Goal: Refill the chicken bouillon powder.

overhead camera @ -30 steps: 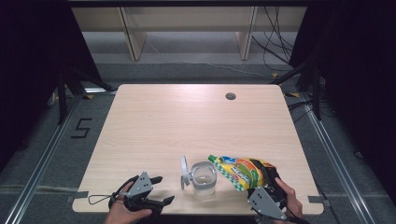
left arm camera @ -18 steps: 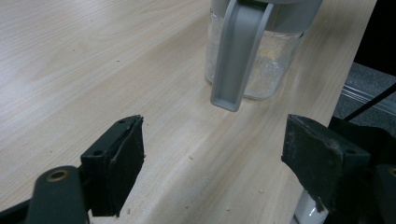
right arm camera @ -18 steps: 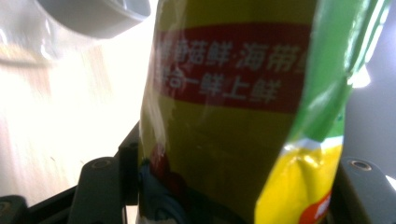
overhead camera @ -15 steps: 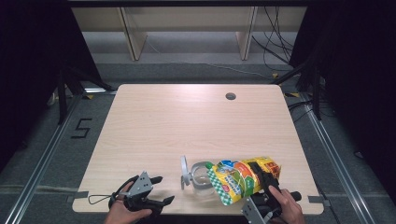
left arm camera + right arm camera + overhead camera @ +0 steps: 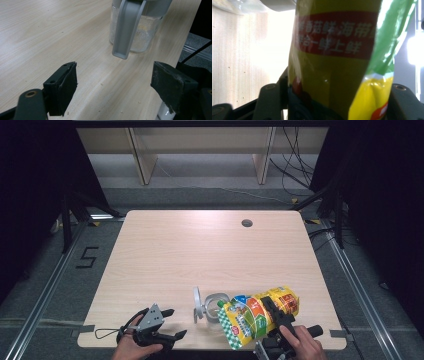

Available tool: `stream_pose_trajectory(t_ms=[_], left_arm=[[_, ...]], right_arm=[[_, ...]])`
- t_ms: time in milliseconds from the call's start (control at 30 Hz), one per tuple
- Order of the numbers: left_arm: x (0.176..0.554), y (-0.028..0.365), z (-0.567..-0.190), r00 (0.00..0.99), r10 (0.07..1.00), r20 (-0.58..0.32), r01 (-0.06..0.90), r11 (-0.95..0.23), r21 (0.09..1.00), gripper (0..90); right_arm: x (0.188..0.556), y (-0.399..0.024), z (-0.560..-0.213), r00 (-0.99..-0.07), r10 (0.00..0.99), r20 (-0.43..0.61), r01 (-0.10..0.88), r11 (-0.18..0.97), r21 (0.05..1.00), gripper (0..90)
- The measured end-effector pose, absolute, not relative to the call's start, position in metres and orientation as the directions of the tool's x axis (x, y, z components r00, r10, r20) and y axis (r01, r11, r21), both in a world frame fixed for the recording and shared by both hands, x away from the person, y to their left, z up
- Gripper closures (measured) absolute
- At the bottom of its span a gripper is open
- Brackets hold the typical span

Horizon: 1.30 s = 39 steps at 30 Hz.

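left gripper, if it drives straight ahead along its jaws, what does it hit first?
Most likely the clear jar: in the left gripper view it stands ahead of the open left gripper, slightly right of centre, its grey lid flap hanging nearest. Only bare table lies between. Depth is hard to judge.

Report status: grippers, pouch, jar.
Left gripper open, idle. Right gripper shut on yellow-green plastic pouch, tipped over clear glass jar, grey hinged lid open. Nothing blocking.

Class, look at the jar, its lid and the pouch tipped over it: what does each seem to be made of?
Jar: clear glass or hard plastic; the table shows through it.
Lid: matte grey plastic, apparently moulded.
Pouch: glossy printed plastic film, creased and catching highlights.
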<state>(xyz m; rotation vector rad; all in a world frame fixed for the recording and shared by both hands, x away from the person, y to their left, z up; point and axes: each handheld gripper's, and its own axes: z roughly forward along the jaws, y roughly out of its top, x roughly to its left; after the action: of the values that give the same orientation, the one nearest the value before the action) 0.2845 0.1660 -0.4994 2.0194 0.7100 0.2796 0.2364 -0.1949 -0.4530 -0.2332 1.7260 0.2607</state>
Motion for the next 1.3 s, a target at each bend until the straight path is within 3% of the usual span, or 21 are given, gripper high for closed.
stream_pose_trajectory(t_ms=[33, 67, 100, 133, 233, 300, 400, 533, 700, 867, 1067, 1300], left_arm=[[0.285, 0.167, -0.499, 0.809, 0.583, -0.074, 0.366, -0.401, 0.84, 20.5], [0.285, 0.167, -0.499, 0.809, 0.584, -0.068, 0.365, -0.407, 0.837, 20.5], [0.285, 0.167, -0.499, 0.812, 0.58, -0.063, 0.358, -0.411, 0.838, 20.6], [0.286, 0.167, -0.499, 0.819, 0.572, -0.048, 0.343, -0.421, 0.84, 20.5], [0.286, 0.167, -0.499, 0.82, 0.57, -0.058, 0.348, -0.414, 0.841, 20.5], [0.286, 0.166, -0.499, 0.821, 0.568, -0.066, 0.349, -0.406, 0.845, 20.6], [0.287, 0.167, -0.499, 0.824, 0.564, -0.057, 0.344, -0.417, 0.841, 20.6], [0.286, 0.167, -0.499, 0.824, 0.564, -0.059, 0.345, -0.416, 0.841, 20.6], [0.284, 0.165, -0.499, 0.814, 0.575, -0.085, 0.37, -0.399, 0.839, 20.5], [0.286, 0.166, -0.498, 0.83, 0.557, -0.039, 0.33, -0.434, 0.838, 20.6], [0.284, 0.165, -0.499, 0.813, 0.576, -0.082, 0.367, -0.399, 0.841, 20.7], [0.286, 0.167, -0.498, 0.824, 0.564, -0.05, 0.343, -0.427, 0.837, 20.7]], right_arm=[[0.236, -0.195, -0.456, -0.181, 0.017, -0.983, -0.292, 0.954, 0.07, 42.6], [0.238, -0.192, -0.452, -0.147, -0.065, -0.987, -0.332, 0.943, -0.013, 42.6], [0.235, -0.192, -0.457, -0.157, -0.029, -0.987, -0.291, 0.957, 0.018, 42.7], [0.236, -0.19, -0.455, -0.123, -0.082, -0.989, -0.319, 0.947, -0.039, 42.7], [0.235, -0.19, -0.461, -0.124, -0.076, -0.989, -0.286, 0.958, -0.037, 42.8], [0.237, -0.188, -0.457, -0.064, -0.165, -0.984, -0.307, 0.942, -0.137, 42.8], [0.238, -0.187, -0.457, -0.045, -0.184, -0.982, -0.298, 0.94, -0.163, 42.8], [0.239, -0.188, -0.461, -0.061, -0.149, -0.987, -0.28, 0.952, -0.126, 42.9], [0.239, -0.187, -0.454, -0.023, -0.19, -0.982, -0.302, 0.937, -0.174, 43.1], [0.238, -0.189, -0.456, -0.035, -0.183, -0.982, -0.289, 0.943, -0.166, 43.1], [0.244, -0.188, -0.453, 0.002, -0.265, -0.964, -0.325, 0.912, -0.251, 43.2], [0.248, -0.188, -0.452, 0.012, -0.324, -0.946, -0.348, 0.886, -0.307, 46.3]])
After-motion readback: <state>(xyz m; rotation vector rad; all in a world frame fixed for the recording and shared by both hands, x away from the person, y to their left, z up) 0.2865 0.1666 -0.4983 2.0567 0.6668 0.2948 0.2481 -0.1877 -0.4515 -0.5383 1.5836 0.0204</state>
